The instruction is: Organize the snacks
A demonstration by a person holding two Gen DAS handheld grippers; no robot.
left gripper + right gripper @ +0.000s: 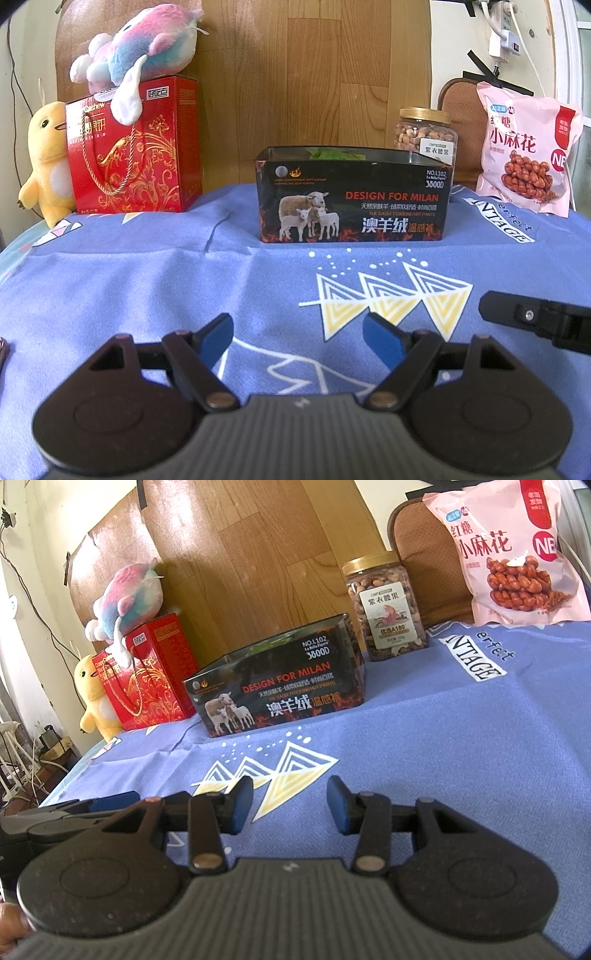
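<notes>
Left wrist view: the left gripper (pixel 298 341) fills the bottom of the frame, its 2 blue pads spread apart with only blue tablecloth (pixel 147 280) between them, holding nothing. At the middle right edge, a black part of the right gripper (pixel 532 317) pokes in. At center stands a black box (pixel 352 195) printed with sheep, open at the top, something green just showing inside. Behind it to the right is a nut jar (pixel 424 134) with a gold lid, partly hidden by the box. A pink snack bag (pixel 528 147) leans upright at the right edge. At upper left, a red gift box (pixel 133 147) carries a pastel plush toy (pixel 140 44), with a yellow plush chick (pixel 46 158) beside it.

Right wrist view: the right gripper (pixel 290 805) sits at the bottom, pads apart and empty. The black box is at center left, the nut jar just beside its right end, the snack bag at upper right.

Likely risks: the snack bag is soft and only leaning, so a pinch high up could crumple it or tip it flat. The jar stands close to the box; reaching for it could knock the light box askew. The 2 grippers sit near each other and might collide.
</notes>
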